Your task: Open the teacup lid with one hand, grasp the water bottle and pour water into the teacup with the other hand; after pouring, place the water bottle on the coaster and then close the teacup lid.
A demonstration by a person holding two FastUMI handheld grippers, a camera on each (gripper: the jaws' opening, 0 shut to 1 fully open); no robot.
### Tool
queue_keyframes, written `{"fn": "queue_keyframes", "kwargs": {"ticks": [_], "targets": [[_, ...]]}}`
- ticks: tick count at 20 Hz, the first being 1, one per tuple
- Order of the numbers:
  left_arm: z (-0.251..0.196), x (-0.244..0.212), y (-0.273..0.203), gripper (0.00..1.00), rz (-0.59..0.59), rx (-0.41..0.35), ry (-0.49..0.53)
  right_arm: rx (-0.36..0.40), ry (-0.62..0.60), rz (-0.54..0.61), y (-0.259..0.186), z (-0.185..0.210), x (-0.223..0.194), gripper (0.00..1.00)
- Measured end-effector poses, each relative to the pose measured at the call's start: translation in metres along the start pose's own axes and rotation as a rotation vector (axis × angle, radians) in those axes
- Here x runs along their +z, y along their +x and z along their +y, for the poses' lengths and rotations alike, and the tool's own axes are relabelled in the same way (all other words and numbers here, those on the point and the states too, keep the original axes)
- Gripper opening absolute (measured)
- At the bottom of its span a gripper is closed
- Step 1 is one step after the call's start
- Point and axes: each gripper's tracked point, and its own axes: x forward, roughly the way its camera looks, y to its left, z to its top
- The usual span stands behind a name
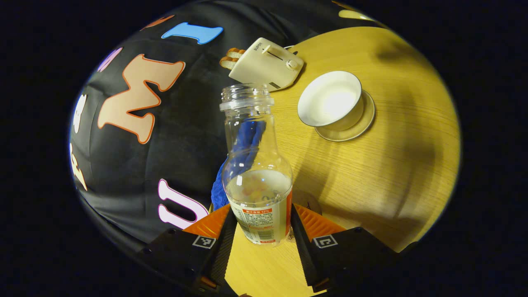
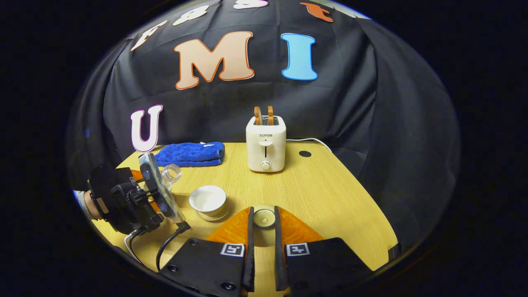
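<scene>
Spillage is your main risk: your left gripper [image 1: 264, 231] clamps the clear, uncapped plastic water bottle [image 1: 256, 173] low on its label, well short of the open white porcelain teacup [image 1: 330, 99]; your right gripper [image 2: 264, 225] pinches the small round lid [image 2: 264, 218], which could slip.

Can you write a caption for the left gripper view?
Left gripper holds the open water bottle beside the uncovered teacup.

The left gripper view is taken close above the surface [image 1: 371, 173], tilted, facing toaster [image 1: 266, 64] and teacup [image 1: 332, 101]. The right gripper view is taken low from the surface's near edge, facing the booth wall. Toaster [image 2: 266, 144], teacup [image 2: 208, 200] and blue towel [image 2: 189, 154] are shared by both views.
</scene>
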Motion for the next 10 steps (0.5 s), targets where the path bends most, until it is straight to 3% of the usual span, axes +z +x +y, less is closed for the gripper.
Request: {"fn": "queue_keyframes", "kwargs": {"ticks": [2, 3, 10], "targets": [[0.0, -0.003, 0.001, 0.7, 0.032, -0.009, 0.04, 0.001, 0.01, 0.007, 0.0, -0.004, -0.004, 0.2], [-0.001, -0.003, 0.002, 0.7, 0.042, -0.014, 0.065, 0.004, 0.016, 0.008, 0.0, -0.004, -0.005, 0.25], [0.007, 0.001, 0.002, 0.7, 0.077, -0.019, 0.223, 0.024, 0.046, 0.025, -0.001, -0.011, -0.018, 0.2]]}}
